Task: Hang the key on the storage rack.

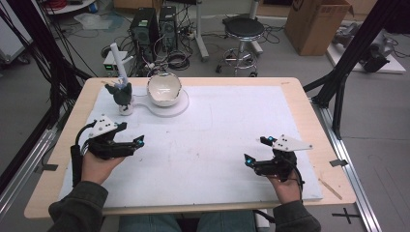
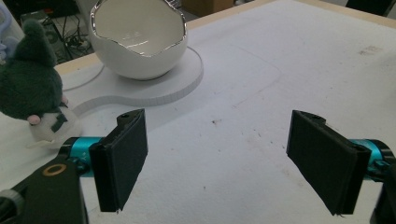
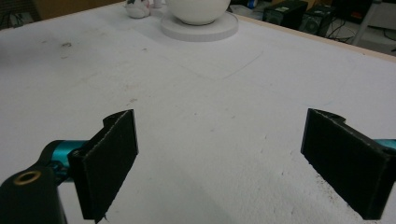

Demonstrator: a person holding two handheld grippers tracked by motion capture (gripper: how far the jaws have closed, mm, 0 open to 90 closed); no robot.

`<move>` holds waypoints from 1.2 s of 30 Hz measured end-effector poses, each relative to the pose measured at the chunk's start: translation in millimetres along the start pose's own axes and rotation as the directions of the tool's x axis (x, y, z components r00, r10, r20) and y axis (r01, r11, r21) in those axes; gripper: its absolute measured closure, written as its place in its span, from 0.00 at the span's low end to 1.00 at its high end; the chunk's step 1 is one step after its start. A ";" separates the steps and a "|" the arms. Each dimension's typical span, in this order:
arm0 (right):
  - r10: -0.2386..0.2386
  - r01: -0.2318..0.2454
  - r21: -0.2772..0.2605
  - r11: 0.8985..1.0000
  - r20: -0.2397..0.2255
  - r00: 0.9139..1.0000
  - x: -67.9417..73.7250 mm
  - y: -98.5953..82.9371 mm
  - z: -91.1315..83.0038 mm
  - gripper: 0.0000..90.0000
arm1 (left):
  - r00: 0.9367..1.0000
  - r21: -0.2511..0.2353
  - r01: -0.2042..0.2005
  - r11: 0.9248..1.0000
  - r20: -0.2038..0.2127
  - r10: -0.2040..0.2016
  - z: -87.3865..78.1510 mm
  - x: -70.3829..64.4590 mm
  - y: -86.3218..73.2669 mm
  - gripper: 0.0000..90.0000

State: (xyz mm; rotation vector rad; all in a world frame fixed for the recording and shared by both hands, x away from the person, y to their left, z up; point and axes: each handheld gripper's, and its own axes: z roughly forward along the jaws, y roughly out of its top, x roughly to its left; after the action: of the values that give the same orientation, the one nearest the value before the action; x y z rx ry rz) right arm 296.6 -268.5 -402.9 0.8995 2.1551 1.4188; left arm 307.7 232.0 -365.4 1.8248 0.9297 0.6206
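Nothing begun: your left gripper (image 1: 138, 141) and right gripper (image 1: 255, 151) both gaped empty, plush (image 1: 121, 94) and bowl (image 1: 164, 90) untouched at the left gripper's twelve o'clock.

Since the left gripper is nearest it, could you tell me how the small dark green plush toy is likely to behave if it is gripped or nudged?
The plush toy looks fuzzy and soft, so it would probably squash between the pads rather than slip. It stands upright on a small pale base, so a sideways push may well tip it. It is probably light for its size.
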 end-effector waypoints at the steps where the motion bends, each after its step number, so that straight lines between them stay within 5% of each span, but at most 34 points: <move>1: -0.001 0.001 0.000 1.000 0.001 1.000 0.0 0.0 0.0 0.11 | 1.000 0.001 -0.003 1.000 -0.001 0.003 -0.7 -0.5 -0.6 0.23; 36: 0.013 -0.013 0.013 1.000 0.027 1.000 -3.0 -3.2 -1.4 0.11 | 1.000 -0.009 -0.015 1.000 -0.012 0.014 -26.8 -7.7 -26.3 0.23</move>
State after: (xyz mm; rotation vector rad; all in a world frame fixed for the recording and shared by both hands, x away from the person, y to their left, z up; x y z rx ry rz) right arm 296.9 -272.5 -405.4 0.9337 2.1448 1.3927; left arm 274.7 246.3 -378.5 1.8226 0.9208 0.6446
